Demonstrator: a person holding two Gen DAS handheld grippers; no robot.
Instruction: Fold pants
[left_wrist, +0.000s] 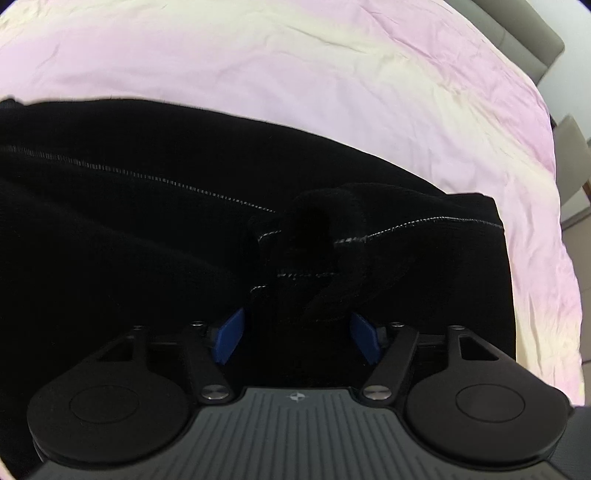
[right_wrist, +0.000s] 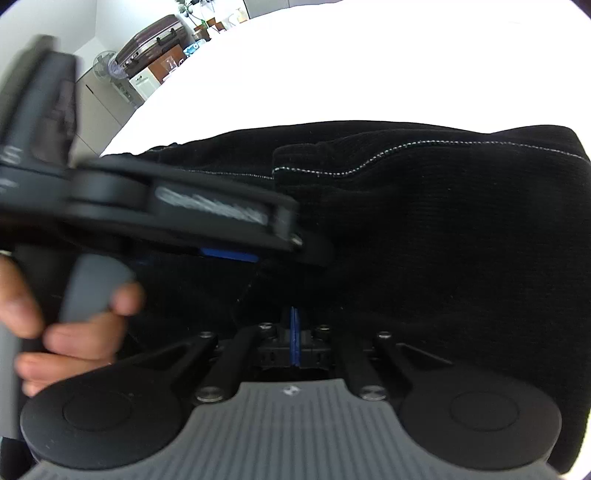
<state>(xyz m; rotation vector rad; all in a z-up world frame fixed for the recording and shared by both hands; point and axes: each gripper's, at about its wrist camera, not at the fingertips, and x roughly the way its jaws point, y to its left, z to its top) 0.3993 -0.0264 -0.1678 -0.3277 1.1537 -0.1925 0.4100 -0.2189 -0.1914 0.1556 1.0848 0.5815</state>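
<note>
Pink bedsheet under black pants, bunched between spread left fingers; right fingers pressed together.

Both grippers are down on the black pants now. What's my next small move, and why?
Probably close the left gripper: its blue pads stand apart around a bunched fold of the black pants on the pink sheet, not yet pinched. The right gripper looks shut, though whether it holds cloth is unclear.
</note>
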